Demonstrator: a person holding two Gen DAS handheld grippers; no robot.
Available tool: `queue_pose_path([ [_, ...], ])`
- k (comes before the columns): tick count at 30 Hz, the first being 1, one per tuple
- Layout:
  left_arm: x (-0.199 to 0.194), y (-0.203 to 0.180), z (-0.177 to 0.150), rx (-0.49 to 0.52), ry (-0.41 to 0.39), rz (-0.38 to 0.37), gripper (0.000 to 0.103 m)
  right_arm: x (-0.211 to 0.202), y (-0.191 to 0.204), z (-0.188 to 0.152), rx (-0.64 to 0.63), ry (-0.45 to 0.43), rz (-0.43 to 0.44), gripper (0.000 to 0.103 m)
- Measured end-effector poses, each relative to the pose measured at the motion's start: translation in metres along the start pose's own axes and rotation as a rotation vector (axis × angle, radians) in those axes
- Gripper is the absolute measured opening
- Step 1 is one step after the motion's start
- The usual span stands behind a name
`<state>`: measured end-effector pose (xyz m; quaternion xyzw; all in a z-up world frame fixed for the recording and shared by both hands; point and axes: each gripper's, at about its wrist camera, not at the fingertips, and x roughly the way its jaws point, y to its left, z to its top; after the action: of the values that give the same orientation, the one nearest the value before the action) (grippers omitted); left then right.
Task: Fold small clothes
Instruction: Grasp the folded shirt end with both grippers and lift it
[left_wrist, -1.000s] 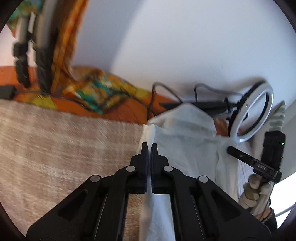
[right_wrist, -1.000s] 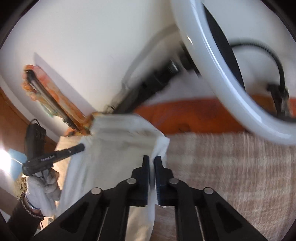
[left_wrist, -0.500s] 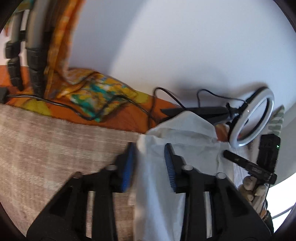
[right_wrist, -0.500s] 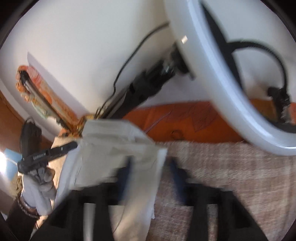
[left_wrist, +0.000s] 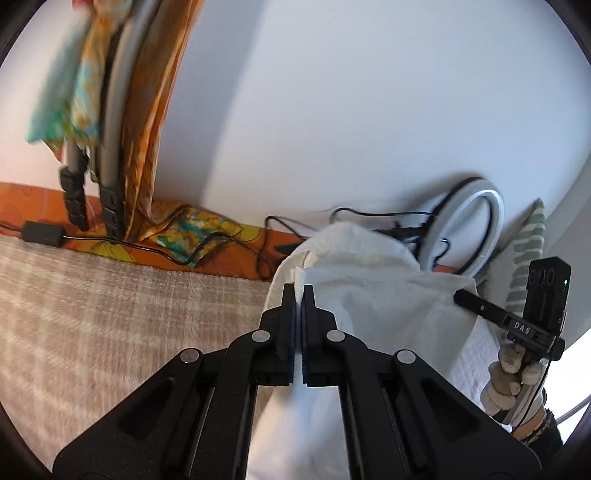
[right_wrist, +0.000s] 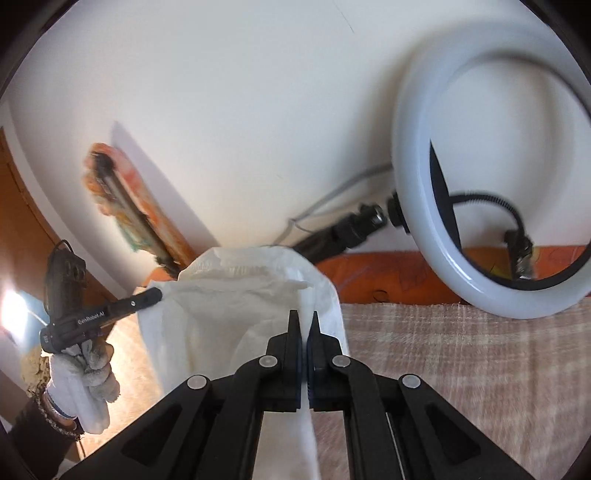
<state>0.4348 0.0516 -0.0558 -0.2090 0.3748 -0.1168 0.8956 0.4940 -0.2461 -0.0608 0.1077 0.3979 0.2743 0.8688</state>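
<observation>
A small white garment (left_wrist: 373, 295) lies on a beige checked blanket (left_wrist: 129, 317), its far end humped up. My left gripper (left_wrist: 299, 290) is shut on the garment's left edge. My right gripper (right_wrist: 303, 317) is shut on the garment's (right_wrist: 229, 314) right edge. Each view shows the other gripper at the garment's opposite side: the right one (left_wrist: 461, 295) in the left wrist view, the left one (right_wrist: 157, 293) in the right wrist view. The cloth under the fingers is partly hidden.
A white ring light (right_wrist: 424, 221) on a black stand lies at the back right, close to the garment. Black cables (left_wrist: 207, 251) and a colourful patterned cloth (left_wrist: 184, 229) lie on an orange sheet (right_wrist: 406, 277) by the white wall. A striped cloth (left_wrist: 528, 251) is at far right.
Both grippers opened half a second ago and have shut again on the garment's edges, nearer its far end. The far end of the garment now stands higher.
</observation>
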Motion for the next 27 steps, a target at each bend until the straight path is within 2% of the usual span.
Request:
queue_pose_path([
  [4,-0.044,-0.015,-0.012,0.026,-0.033,-0.004,0.000,-0.037,0.027,-0.007,-0.042,-0.021,-0.005,0.000],
  [8,-0.072,-0.032,-0.028,0.041,-0.039,0.001,0.000,-0.075,0.048,-0.024,-0.062,-0.029,-0.011,0.000],
  [17,-0.134,-0.062,-0.070,0.079,-0.052,0.006,0.000,-0.139,0.084,-0.078,-0.099,-0.027,-0.028,0.000],
  [27,-0.170,-0.057,-0.151,0.100,0.003,0.049,0.000,-0.162,0.108,-0.162,-0.155,0.035,-0.081,0.000],
])
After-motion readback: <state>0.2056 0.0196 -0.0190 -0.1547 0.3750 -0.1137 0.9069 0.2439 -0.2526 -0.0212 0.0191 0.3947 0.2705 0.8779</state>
